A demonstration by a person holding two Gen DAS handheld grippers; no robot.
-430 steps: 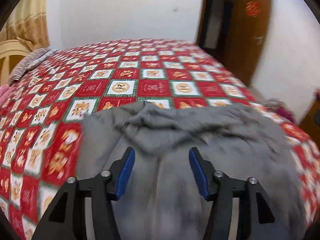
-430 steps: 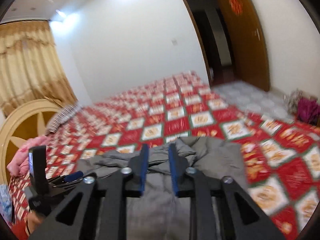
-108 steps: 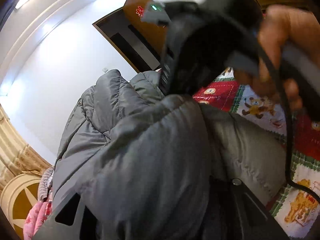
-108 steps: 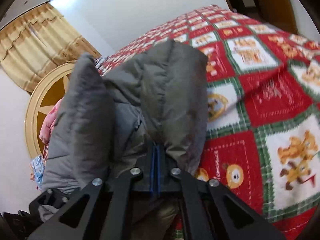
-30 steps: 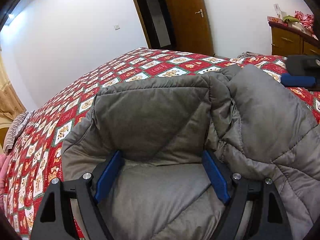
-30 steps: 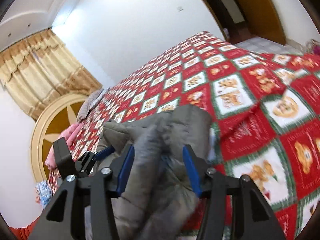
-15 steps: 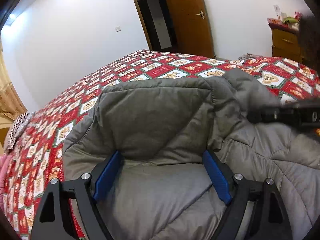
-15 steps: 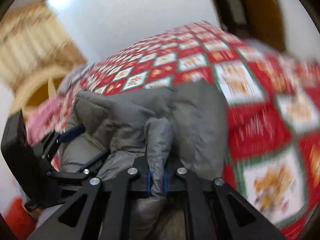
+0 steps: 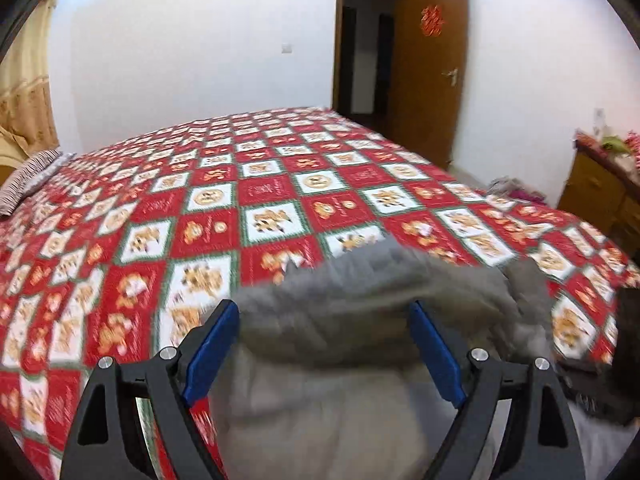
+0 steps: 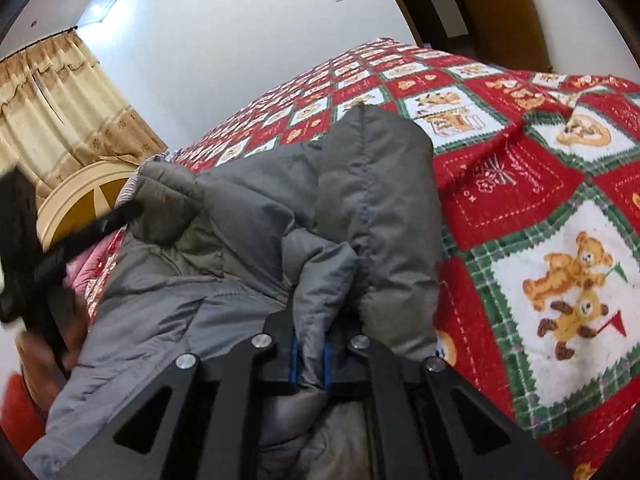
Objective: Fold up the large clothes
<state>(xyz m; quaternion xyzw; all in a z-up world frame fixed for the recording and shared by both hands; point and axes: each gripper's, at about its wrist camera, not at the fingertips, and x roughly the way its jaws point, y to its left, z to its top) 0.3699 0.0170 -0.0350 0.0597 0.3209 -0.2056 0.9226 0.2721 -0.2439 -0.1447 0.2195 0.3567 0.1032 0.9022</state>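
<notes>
Left wrist view: left gripper (image 9: 323, 350) jaws wide, holding nothing; grey padded jacket (image 9: 360, 296) bunched below and between them, blurred, on the red patchwork bedspread (image 9: 256, 200). Brown door (image 9: 430, 68) open.

Right wrist view: right gripper (image 10: 310, 360), jaws just closing, pinches a jacket (image 10: 256, 216) fold. Beige curtain (image 10: 60, 108) behind.

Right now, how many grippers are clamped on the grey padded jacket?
1. The right gripper pinches a fold of the grey padded jacket; the left gripper stands open around it.
</notes>
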